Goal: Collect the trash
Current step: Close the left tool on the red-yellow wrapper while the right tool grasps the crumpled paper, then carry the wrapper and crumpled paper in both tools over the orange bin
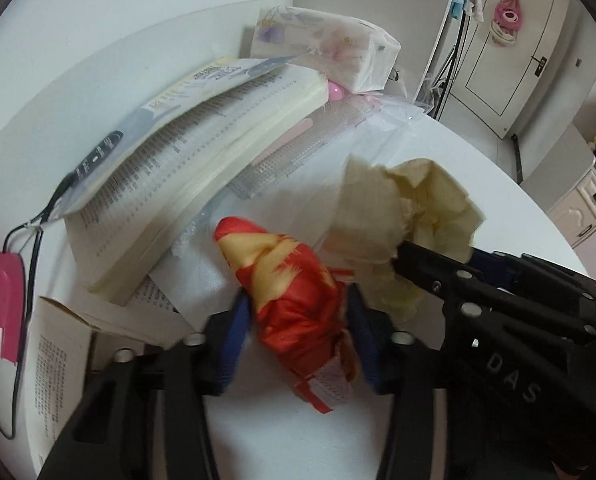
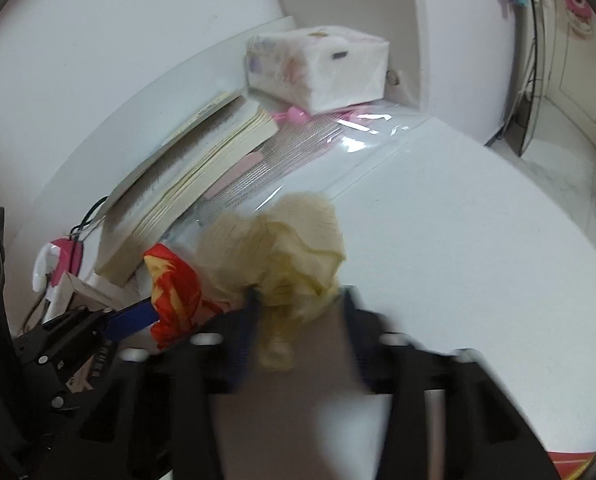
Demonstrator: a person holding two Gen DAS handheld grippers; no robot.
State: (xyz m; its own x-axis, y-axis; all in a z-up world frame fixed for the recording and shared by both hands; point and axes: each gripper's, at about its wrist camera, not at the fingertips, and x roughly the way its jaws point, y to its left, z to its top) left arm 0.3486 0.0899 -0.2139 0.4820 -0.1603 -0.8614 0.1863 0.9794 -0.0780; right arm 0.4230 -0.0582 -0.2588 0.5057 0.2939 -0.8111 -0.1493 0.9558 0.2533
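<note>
Trash sits on the white table (image 1: pixel 477 184), front of the open book (image 1: pixel 202 152) at 10 o'clock. Crumpled yellow paper (image 2: pixel 282 248): right gripper (image 2: pixel 298 320) pinches it, jaws narrow. Red-yellow wrapper (image 1: pixel 294 292), just beside at 9 o'clock: left gripper (image 1: pixel 298 332) clamps it, jaws part-closed.

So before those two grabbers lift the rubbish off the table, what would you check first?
1. Red wrapper sits between the left gripper pads: ok.
2. Pads press the wrapper firmly: cannot tell, the picture is blurred.
3. Crumpled yellow paper sits between the right gripper pads: ok.
4. Paper held tight enough to lift: cannot tell.
5. Wrapper and paper apart from each other: not ok, they overlap.
6. Book out of the lifting path: ok, it lies to the side.
</note>
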